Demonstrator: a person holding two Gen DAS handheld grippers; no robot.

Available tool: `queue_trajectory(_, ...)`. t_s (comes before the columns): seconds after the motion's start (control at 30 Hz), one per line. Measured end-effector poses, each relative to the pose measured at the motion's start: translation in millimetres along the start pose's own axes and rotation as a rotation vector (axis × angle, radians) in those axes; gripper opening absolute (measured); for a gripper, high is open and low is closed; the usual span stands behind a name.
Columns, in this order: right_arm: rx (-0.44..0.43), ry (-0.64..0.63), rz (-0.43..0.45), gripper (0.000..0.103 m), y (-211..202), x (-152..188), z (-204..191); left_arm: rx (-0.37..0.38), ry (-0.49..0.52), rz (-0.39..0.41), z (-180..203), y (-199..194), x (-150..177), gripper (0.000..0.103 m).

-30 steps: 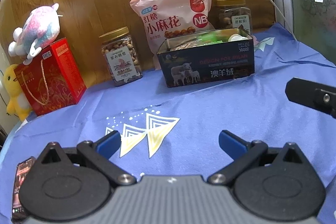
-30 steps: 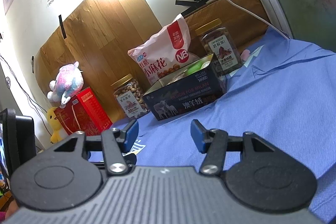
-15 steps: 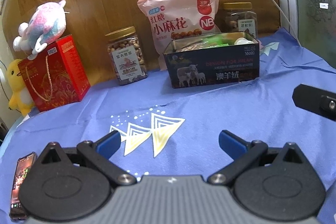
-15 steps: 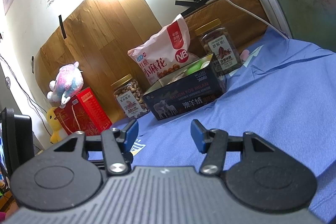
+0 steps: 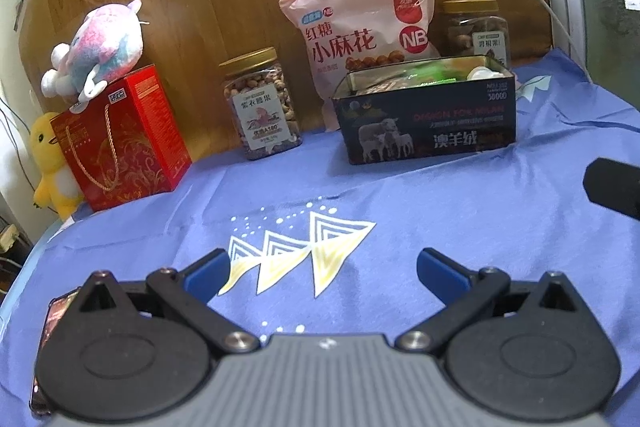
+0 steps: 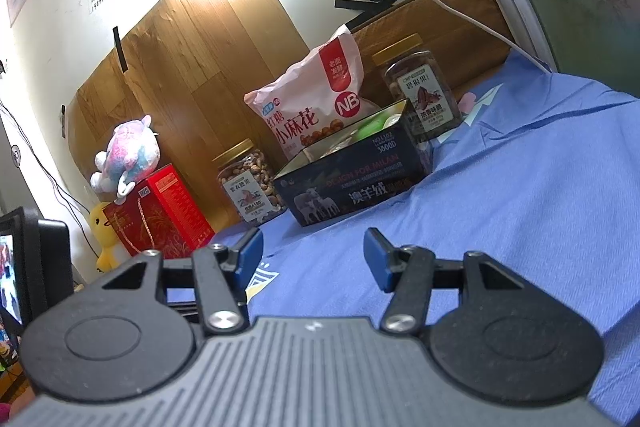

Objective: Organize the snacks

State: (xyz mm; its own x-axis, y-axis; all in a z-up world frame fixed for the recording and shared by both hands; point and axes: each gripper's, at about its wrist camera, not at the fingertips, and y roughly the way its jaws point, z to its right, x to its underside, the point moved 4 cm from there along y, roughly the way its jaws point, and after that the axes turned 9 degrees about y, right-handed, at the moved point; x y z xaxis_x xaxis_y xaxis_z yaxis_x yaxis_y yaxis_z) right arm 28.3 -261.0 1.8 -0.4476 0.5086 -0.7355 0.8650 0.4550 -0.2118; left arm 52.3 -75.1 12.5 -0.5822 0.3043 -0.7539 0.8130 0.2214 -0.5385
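Observation:
A dark tin box [image 5: 428,123] [image 6: 352,183] with sheep on its side stands open at the back of the blue cloth, holding several snack packs. Behind it leans a pink snack bag [image 5: 364,35] [image 6: 316,107]. A gold-lidded nut jar [image 5: 262,105] [image 6: 248,183] stands left of the box, and a second jar [image 5: 476,31] [image 6: 424,95] to its right rear. My left gripper [image 5: 324,273] hangs open over the cloth, empty. My right gripper [image 6: 314,255] is open too, with nothing between its fingers, well short of the box.
A red gift box [image 5: 120,139] [image 6: 160,215] with a plush toy [image 5: 100,55] on top stands at the back left, beside a yellow duck toy [image 5: 50,163]. A phone [image 5: 52,323] lies at the cloth's left edge. A wooden board and a cable back the scene.
The left wrist view has tipped slightly upward, so the box and jars sit lower in the frame. Both grippers stay open and empty.

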Motion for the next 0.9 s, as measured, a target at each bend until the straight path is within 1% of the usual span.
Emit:
queue_trajectory(0.17,0.002,0.0,-0.004,0.059,1.9,2.2,0.1,-0.005,0.02,-0.01,2.9,0.4,1.8,0.103)
queue_trajectory(0.3,0.005,0.0,-0.002,0.062,1.3,3.3,0.3,0.017,0.004,-0.033,1.2,4.4,3.5,0.103)
queue_trajectory(0.47,0.007,0.003,-0.003,0.062,1.8,3.3,1.1,0.022,-0.01,-0.046,-1.9,7.8,5.6,0.103)
queue_trajectory(0.77,0.009,0.004,-0.007,0.062,2.9,4.2,0.3,0.032,0.002,-0.066,2.0,10.9,6.9,0.103)
queue_trajectory(0.9,0.008,0.004,-0.008,0.062,3.1,4.1,0.3,0.022,0.005,-0.065,1.9,11.4,6.3,0.103)
